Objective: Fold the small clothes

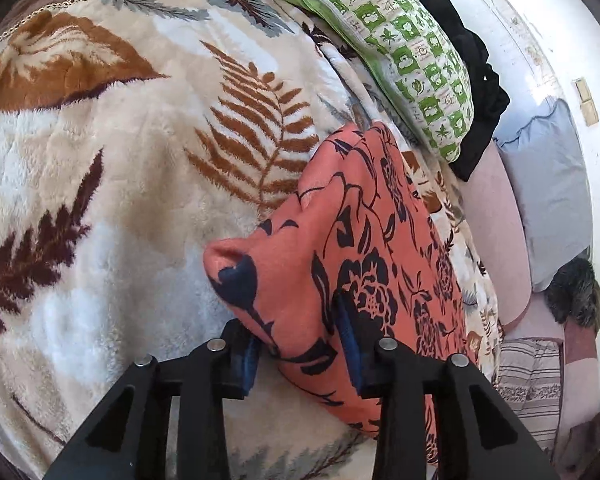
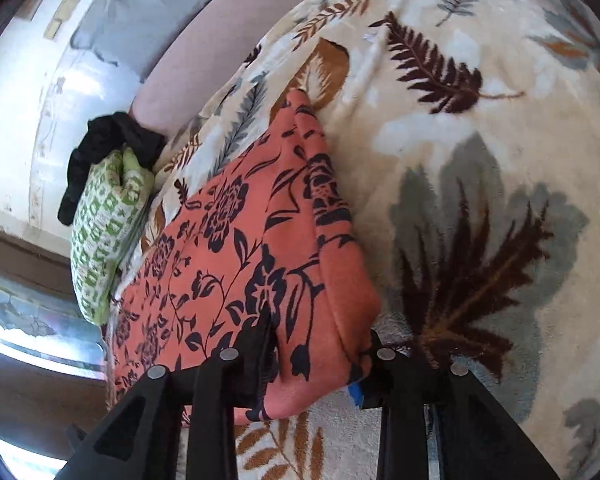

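Note:
A coral cloth with dark blue flower print (image 1: 364,248) lies on a cream fleece blanket with leaf pattern (image 1: 140,184). My left gripper (image 1: 302,354) has its jaws around a raised fold at the near corner of the cloth, fabric bunched between the blue pads. In the right wrist view the same cloth (image 2: 236,248) stretches away to the left, and my right gripper (image 2: 320,364) has its jaws around its other near corner, fabric filling the gap. The blanket also shows there (image 2: 480,160).
A green-and-white patterned pillow (image 1: 404,52) and a black garment (image 1: 476,92) lie at the bed's far edge by a white wall. A grey-blue pillow (image 1: 548,184) and pink sheet (image 1: 496,216) lie beyond. The pillow (image 2: 104,232) and the black garment (image 2: 108,148) show in the right wrist view.

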A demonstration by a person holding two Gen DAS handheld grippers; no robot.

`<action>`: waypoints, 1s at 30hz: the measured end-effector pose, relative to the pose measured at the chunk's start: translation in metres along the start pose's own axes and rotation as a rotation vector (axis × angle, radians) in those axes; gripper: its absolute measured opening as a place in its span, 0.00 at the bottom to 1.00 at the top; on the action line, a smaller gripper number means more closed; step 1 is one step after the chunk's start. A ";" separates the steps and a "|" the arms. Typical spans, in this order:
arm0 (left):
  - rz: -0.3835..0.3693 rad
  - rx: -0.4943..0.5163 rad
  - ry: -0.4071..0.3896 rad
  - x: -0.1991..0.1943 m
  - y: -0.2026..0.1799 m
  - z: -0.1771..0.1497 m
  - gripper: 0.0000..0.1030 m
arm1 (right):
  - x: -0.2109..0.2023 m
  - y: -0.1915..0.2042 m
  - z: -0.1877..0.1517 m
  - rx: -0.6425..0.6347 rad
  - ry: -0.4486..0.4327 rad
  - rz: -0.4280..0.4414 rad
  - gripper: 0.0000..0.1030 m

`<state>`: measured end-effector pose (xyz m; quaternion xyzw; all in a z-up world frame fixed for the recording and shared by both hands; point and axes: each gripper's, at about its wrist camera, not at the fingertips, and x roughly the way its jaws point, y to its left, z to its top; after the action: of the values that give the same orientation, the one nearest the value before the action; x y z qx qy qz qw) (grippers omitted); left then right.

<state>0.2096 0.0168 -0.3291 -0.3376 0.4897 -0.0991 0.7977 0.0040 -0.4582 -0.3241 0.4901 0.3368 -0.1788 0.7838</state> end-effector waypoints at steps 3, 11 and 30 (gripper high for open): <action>-0.027 0.002 -0.019 -0.001 -0.005 0.000 0.50 | -0.037 0.005 0.003 -0.014 -0.219 -0.103 0.55; 0.044 0.087 -0.113 0.002 -0.021 -0.002 0.24 | 0.022 0.116 -0.033 -0.471 -0.060 0.084 0.13; 0.033 0.466 -0.306 -0.005 -0.107 -0.030 0.19 | 0.104 0.095 -0.049 -0.248 0.408 0.249 0.12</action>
<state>0.2004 -0.0746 -0.2664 -0.1479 0.3330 -0.1440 0.9201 0.1183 -0.3657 -0.3495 0.4541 0.4442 0.0643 0.7696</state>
